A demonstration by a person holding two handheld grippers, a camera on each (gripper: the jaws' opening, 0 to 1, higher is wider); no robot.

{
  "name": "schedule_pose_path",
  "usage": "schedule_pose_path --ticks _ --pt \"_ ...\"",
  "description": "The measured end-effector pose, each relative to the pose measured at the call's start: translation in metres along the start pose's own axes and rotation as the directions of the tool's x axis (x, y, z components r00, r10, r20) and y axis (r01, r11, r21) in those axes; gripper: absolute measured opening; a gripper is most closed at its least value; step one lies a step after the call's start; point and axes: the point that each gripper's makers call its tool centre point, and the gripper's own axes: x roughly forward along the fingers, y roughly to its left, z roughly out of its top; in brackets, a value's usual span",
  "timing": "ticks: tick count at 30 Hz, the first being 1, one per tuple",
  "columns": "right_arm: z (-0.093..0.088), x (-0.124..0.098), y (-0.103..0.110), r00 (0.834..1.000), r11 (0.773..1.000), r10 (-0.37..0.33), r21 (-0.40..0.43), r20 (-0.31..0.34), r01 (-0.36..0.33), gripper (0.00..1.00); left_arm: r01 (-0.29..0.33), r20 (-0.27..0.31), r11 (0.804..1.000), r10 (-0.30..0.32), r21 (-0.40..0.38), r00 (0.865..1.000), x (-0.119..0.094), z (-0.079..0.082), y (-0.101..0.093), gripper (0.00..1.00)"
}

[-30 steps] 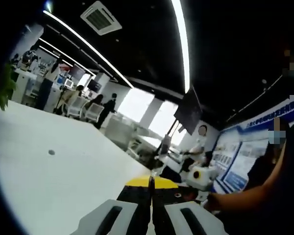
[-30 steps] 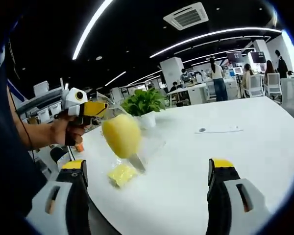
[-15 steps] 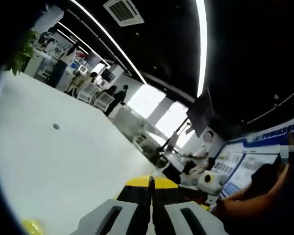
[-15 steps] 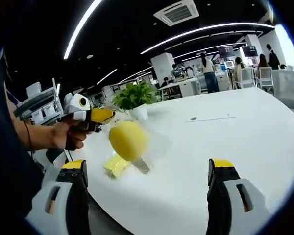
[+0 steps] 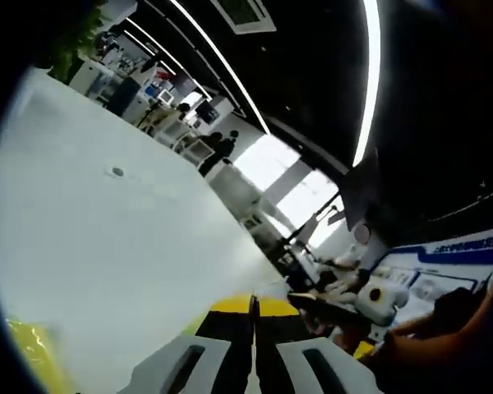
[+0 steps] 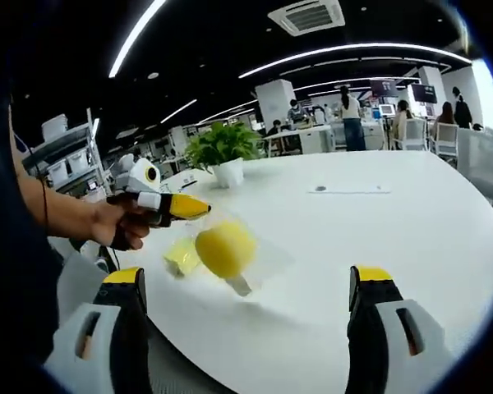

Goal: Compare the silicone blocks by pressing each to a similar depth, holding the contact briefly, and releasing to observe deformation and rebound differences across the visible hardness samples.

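Hanging from the closed left tool [image 6: 189,207], yellow block [image 6: 224,248] — left of open right tool [image 6: 246,283]; left nearer.

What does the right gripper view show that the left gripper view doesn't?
Right gripper view: the right gripper with jaws wide open, a round yellow block beside a flat yellow block, a potted plant, and a hand holding the left gripper.
Left gripper view: blue wall posters and a dark spot on the tabletop.
Both: the white table, the left gripper with jaws shut, and something yellow; the left gripper view's yellow edge is too cropped to identify.
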Motion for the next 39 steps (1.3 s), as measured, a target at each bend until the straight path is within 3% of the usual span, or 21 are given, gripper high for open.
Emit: schedule_pose_path --ticks 3,6,10,12,15,19,23,26,29,34,39 --pt "-0.001 0.0 0.002 1.0 1.0 0.005 -0.002 -0.003 -0.005 0.96 -0.014 0.006 0.999 0.014 -0.031 1.0 0.001 -0.002 0.009 0.0" --pt "-0.002 0.0 0.004 1.0 1.0 0.008 -0.007 -0.007 -0.008 0.96 -0.034 0.048 0.996 0.038 -0.083 0.998 -0.001 0.0 0.019 0.0" --pt "-0.003 -0.001 0.003 1.0 1.0 0.002 -0.019 -0.017 -0.003 0.96 -0.071 0.069 0.994 0.077 -0.08 0.995 -0.008 0.002 0.036 0.0" --pt "-0.004 -0.001 0.001 1.0 1.0 -0.004 -0.016 -0.016 0.003 0.96 -0.106 0.076 0.99 0.113 -0.091 0.991 -0.013 0.003 0.05 0.0" --pt "-0.003 -0.001 -0.001 1.0 1.0 -0.017 -0.012 -0.011 0.017 0.96 -0.211 0.065 0.975 0.215 -0.069 0.974 -0.02 0.001 0.076 0.0" --pt "-0.003 -0.002 -0.002 1.0 1.0 -0.024 -0.004 -0.007 0.024 0.96 -0.236 0.052 0.97 0.239 -0.066 0.97 -0.023 -0.002 0.088 0.0" --pt "-0.006 -0.001 -0.002 1.0 1.0 -0.025 0.003 -0.015 0.025 0.96 -0.304 0.025 0.951 0.306 -0.062 0.952 -0.027 -0.01 0.105 0.0" --pt "-0.005 -0.001 -0.001 1.0 1.0 -0.026 -0.006 -0.014 0.026 0.96 -0.339 0.034 0.934 0.344 -0.112 0.938 -0.029 -0.013 0.116 0.0" --pt "-0.005 -0.001 -0.001 1.0 1.0 -0.023 -0.013 -0.021 0.023 0.96 -0.396 -0.013 0.913 0.396 -0.095 0.918 -0.028 -0.023 0.127 0.0" --pt "-0.004 -0.004 -0.007 0.999 0.999 -0.035 -0.013 -0.025 0.035 0.96 -0.443 0.002 0.891 0.445 -0.102 0.895 -0.026 -0.025 0.132 0.0" --pt "-0.002 -0.005 -0.008 0.999 0.999 -0.035 -0.014 -0.013 0.035 0.96 -0.475 -0.029 0.871 0.476 -0.124 0.879 -0.025 -0.03 0.144 0.0"
